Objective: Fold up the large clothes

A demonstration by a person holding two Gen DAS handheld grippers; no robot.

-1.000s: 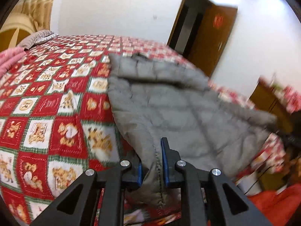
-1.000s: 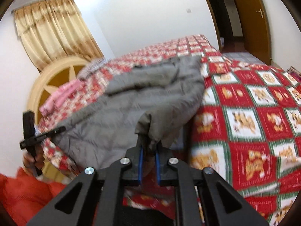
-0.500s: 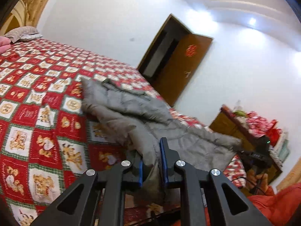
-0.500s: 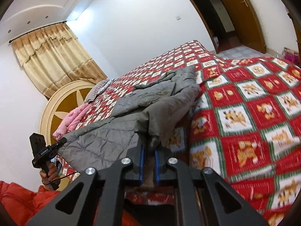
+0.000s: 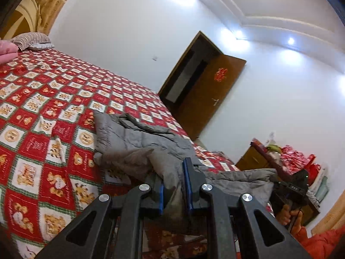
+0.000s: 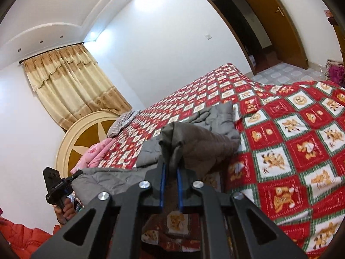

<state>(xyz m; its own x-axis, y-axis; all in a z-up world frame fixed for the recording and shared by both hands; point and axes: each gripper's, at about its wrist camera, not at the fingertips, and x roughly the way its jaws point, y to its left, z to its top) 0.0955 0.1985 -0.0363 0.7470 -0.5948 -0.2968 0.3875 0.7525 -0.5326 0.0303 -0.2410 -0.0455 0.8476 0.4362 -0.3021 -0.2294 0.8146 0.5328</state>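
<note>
A large grey quilted jacket [image 5: 138,136] lies on the bed's red patterned bedspread [image 5: 43,112], its near hem raised off the bed. My left gripper [image 5: 173,174] is shut on one bottom corner of the jacket, grey cloth pinched between the blue pads. My right gripper [image 6: 170,168] is shut on the other bottom corner of the jacket [image 6: 207,138], which bunches up above its fingers. The hem sags between the two grippers. Each view shows the other gripper: the right one [image 5: 291,185] in a hand, the left one [image 6: 58,185] in a hand.
Striped pillow [image 5: 32,40] and pink bedding [image 5: 6,51] lie at the head of the bed by a round headboard [image 6: 86,138]. An open brown door [image 5: 211,99] stands beyond the bed. A wooden cabinet [image 5: 256,157] with red things is at the right. Orange sleeves show low.
Both grippers have risen with the jacket's bottom corners and tilted up, so the hem has lifted off the bed and the cloth now bunches. More wall and ceiling show.
</note>
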